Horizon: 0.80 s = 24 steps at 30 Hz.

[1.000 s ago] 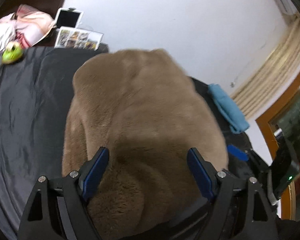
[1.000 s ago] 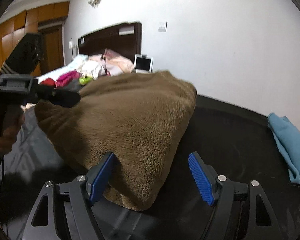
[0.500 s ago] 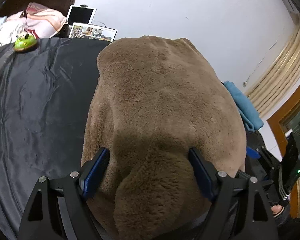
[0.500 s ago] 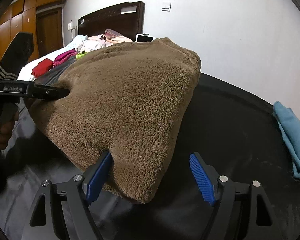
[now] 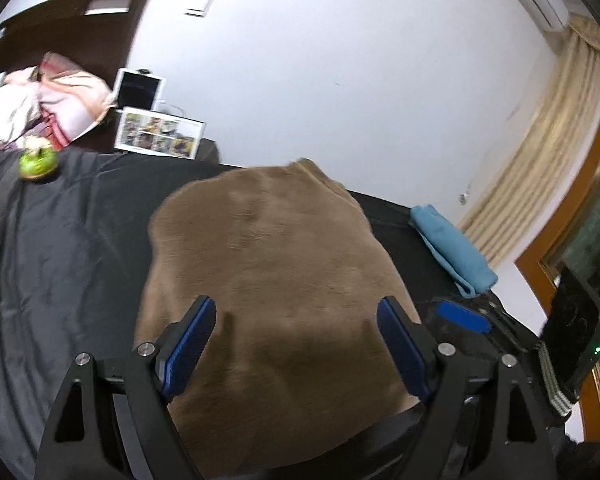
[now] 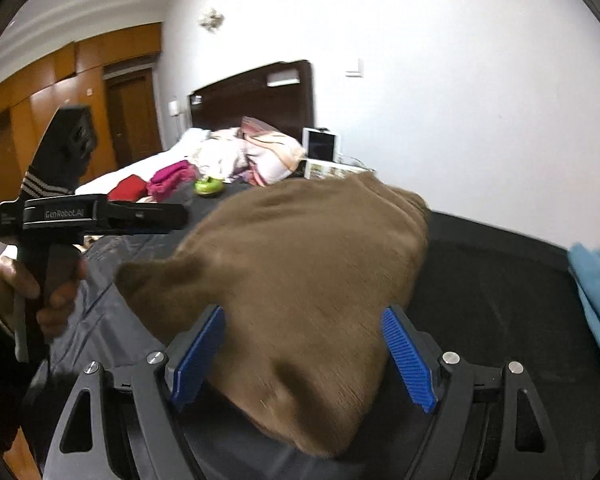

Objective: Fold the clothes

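Dark, faintly creased sheeting (image 5: 60, 264) covers the bed below a white wall and a dark wooden headboard (image 6: 256, 92). On it lies the brown fleece garment (image 5: 268, 280), plush and folded into a thick rounded slab (its far corner blurred), with bare sheet on both sides. The left gripper (image 5: 296, 344) stands wide apart, the fleece between its blue ribbed pads but not pressed. The right gripper (image 6: 304, 350) is likewise spread over the near corner, not clamped. A folded blue cloth (image 5: 452, 248) sits at the bed's right edge; a green toy (image 5: 38, 162) lies far left.
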Motion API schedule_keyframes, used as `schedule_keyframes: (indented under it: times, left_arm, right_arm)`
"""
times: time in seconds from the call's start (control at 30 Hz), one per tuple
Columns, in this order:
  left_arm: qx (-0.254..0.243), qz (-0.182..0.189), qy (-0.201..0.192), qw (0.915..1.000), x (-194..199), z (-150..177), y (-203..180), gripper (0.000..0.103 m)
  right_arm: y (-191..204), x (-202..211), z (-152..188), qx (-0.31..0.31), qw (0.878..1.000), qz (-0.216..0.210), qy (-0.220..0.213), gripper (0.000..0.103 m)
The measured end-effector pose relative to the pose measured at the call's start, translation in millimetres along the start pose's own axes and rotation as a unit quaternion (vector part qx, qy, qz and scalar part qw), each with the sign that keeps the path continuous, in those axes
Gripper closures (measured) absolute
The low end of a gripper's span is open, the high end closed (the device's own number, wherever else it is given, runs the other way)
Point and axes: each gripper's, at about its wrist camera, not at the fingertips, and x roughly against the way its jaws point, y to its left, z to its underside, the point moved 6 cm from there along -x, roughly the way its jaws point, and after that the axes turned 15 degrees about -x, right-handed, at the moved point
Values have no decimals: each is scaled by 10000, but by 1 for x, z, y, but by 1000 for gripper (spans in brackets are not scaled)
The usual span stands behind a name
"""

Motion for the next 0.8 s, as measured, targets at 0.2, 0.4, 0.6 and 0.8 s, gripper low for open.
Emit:
schedule_keyframes:
  times: [0.2,0.4,0.6,0.8]
  left_arm:
    - [128,-48,368,9992,-34,21,8,17]
    - [-86,-139,434,9989,-42,29,4,17]
    - [-161,-204,401,9989,-48,37,6,17]
    - [-176,-141,299,9993,-50,41,8,17]
  right_arm:
    - [5,-32,22,283,9985,56,458,21]
    - [-1,-34,31,247,9982,59,535,20]
    - [-3,-43,34,221,9984,54,513,20]
    - [-4,-46,36,230,9989,37,395,20]
